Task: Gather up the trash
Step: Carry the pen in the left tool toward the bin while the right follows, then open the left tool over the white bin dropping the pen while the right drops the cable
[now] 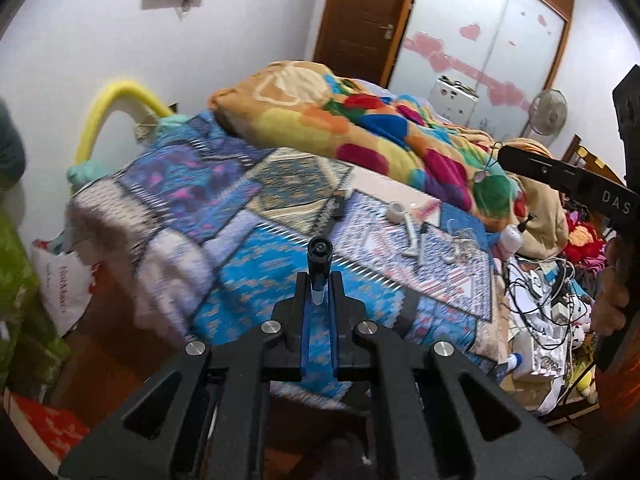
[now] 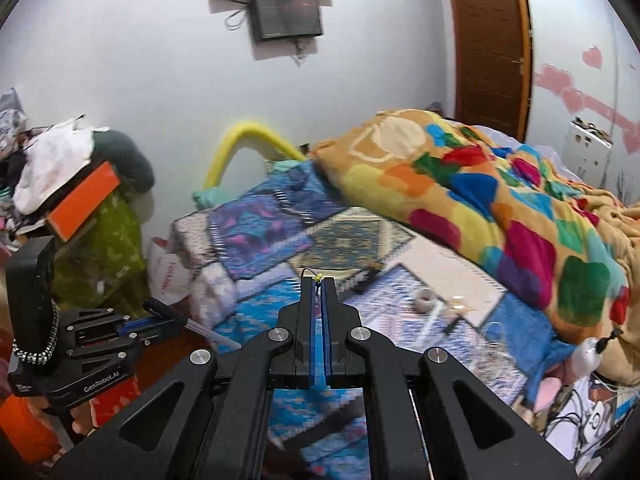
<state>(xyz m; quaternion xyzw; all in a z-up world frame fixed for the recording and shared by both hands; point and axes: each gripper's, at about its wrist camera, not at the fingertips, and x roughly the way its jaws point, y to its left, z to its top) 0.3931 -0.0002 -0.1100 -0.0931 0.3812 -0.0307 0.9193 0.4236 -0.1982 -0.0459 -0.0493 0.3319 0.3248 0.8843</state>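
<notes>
Left wrist view, one left gripper (image 1: 319, 286) clamping one pen (image 1: 319, 266), right gripper (image 2: 319, 280) pinching one thin wire (image 2: 317, 278).

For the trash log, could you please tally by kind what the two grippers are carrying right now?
pen, clamped in the left gripper: 1
thin dark cord with a yellow bit, clamped in the right gripper: 1
Total: 2

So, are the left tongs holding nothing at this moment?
No, the left tongs are shut on a pen with a black cap, which sticks out past their tips.
</notes>
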